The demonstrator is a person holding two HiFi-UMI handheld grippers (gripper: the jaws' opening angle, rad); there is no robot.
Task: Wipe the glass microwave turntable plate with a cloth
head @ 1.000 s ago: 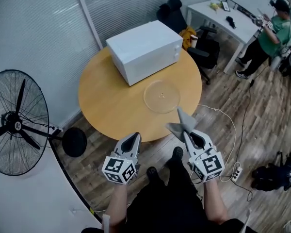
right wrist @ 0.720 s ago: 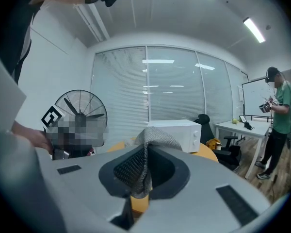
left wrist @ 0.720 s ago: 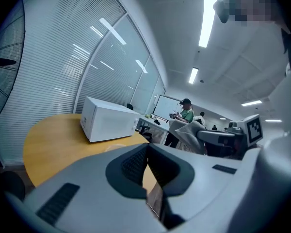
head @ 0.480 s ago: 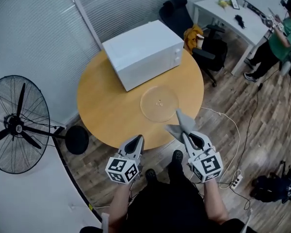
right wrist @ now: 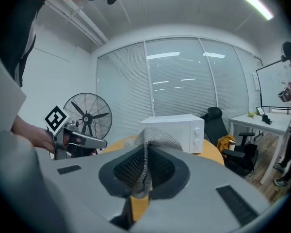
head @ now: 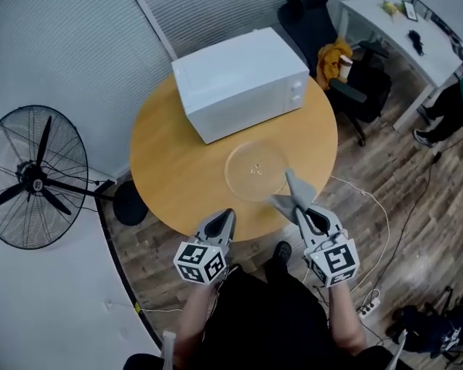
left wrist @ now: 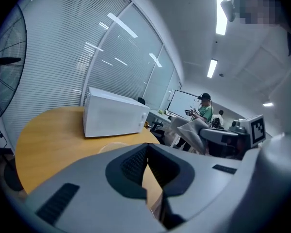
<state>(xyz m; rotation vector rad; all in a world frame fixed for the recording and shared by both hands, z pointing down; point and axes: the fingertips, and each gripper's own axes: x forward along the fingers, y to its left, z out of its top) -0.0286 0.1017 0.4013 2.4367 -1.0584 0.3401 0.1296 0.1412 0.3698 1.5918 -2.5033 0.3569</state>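
A round wooden table [head: 170, 176] is seen across the middle of the head view. A standing fan [head: 35, 179] is found at the left edge, on the floor beside the table. A white microwave [head: 243, 79] is placed on the table's far side, above centre. A dark office chair [head: 324, 29] is seen at the upper right. The glass turntable plate [head: 256, 171] is laid flat on the table at the centre of the frame, just below the microwave. The left gripper [head: 225, 216] is held at lower centre, off the table's near edge, with its jaws pressed together on nothing. The right gripper [head: 297, 206] is held lower right of centre, clenched on a grey cloth [head: 295, 193], whose tip is seen over the plate's lower right rim; contact cannot be told.
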